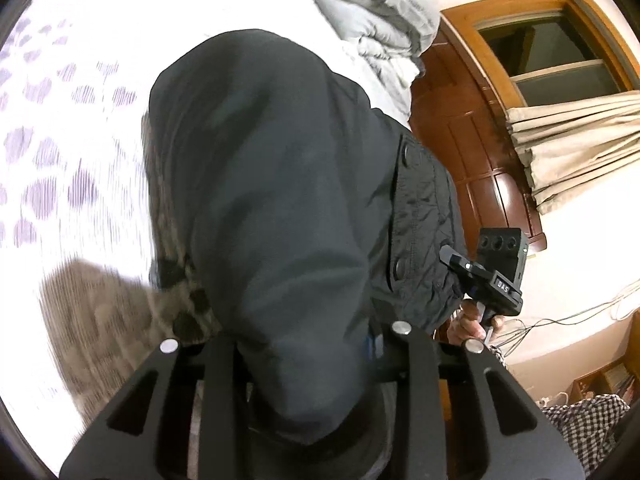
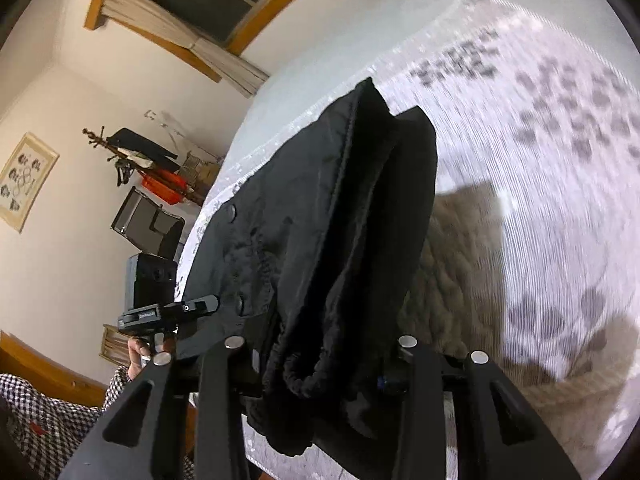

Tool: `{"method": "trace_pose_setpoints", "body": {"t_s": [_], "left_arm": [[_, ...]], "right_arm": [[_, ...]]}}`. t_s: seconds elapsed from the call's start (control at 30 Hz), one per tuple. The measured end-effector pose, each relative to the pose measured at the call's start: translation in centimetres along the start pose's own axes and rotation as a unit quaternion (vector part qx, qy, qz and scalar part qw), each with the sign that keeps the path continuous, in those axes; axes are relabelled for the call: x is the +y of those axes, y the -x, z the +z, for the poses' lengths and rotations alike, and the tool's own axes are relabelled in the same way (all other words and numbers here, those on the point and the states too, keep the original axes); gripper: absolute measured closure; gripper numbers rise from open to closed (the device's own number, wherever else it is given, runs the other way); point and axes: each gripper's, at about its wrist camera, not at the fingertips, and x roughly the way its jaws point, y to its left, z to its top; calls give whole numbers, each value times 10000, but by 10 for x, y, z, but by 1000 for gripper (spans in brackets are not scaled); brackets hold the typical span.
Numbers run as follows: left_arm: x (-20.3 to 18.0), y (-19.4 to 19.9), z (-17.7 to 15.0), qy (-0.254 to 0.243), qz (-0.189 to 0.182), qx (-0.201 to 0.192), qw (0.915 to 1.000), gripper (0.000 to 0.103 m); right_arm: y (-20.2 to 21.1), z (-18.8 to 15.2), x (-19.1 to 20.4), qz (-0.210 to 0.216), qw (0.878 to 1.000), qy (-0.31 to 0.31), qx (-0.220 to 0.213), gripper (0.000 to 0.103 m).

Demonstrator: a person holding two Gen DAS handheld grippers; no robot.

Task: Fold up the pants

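Black pants [image 1: 280, 160] hang bunched above the bed, the waistband end held up by both grippers. In the left wrist view my left gripper [image 1: 316, 356] is shut on a thick fold of the cloth, which drapes over its fingers. My right gripper [image 1: 464, 266] pinches the edge with the snap buttons at the right. In the right wrist view the pants [image 2: 320, 208] trail away toward the bed, and my right gripper [image 2: 320, 360] is shut on the gathered waistband with its drawcord. My left gripper [image 2: 200, 306] grips the cloth at the left.
The bed [image 1: 72, 120] has a white sheet with a purple pattern, with a brownish textured patch [image 2: 460, 260] below the pants. A grey duvet [image 1: 380, 12] lies at the far end. A wooden window frame [image 1: 560, 52], curtain [image 1: 580, 140] and a person's checked sleeve [image 2: 48, 420] are beside it.
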Motion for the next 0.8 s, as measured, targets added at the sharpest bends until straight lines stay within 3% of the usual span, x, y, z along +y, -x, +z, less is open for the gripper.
{"method": "trace_pose_setpoints", "body": {"t_s": [0.3,0.57,0.8], "left_arm": [[-14,24,57,-334,206,-415,9984,74],[16,41,110,-338,662,-638,9952,74],[56,47,142,-201,1013,-598,9928,72]], "right_arm": [[-23,61,20,82,9995,280,-133,67],[-85,115,17,118,9995,277,86,67],[-148,145,3,111,9989,84,439,67]]}}
